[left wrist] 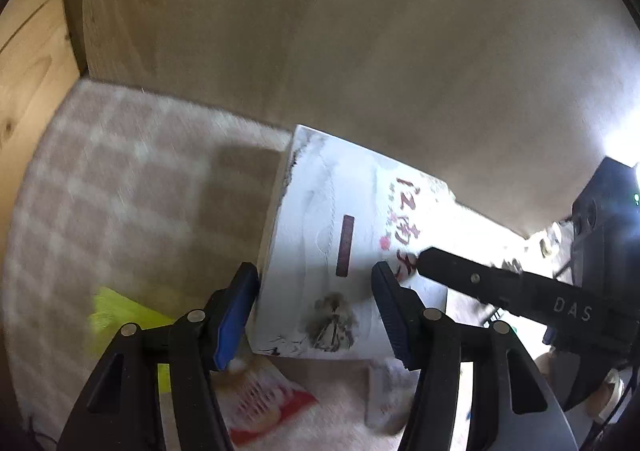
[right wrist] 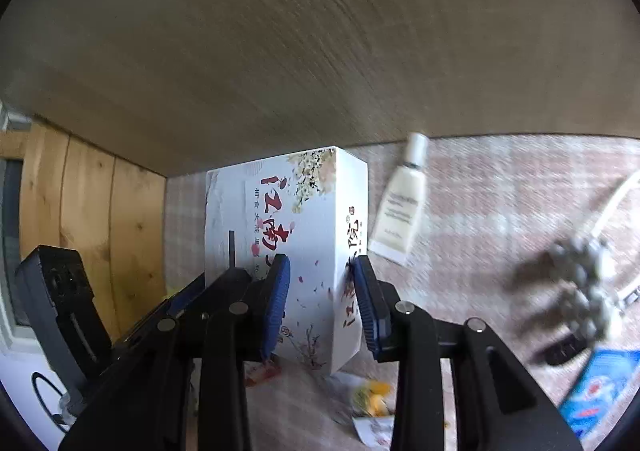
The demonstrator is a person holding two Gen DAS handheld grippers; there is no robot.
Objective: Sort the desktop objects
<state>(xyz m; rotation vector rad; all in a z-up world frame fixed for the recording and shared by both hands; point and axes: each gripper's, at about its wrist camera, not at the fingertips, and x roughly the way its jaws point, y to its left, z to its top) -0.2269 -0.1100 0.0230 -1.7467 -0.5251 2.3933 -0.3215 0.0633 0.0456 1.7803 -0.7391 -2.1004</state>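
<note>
Presently, one white printed box, stiff, judged light, is stood on the checked worktop near the back wall, pinched across opposite sides by left claw and right claw; corners are judged crushable.

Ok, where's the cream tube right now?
In the right wrist view the cream tube lies on the checked cloth, just right of the white box, cap toward the back wall.
</note>
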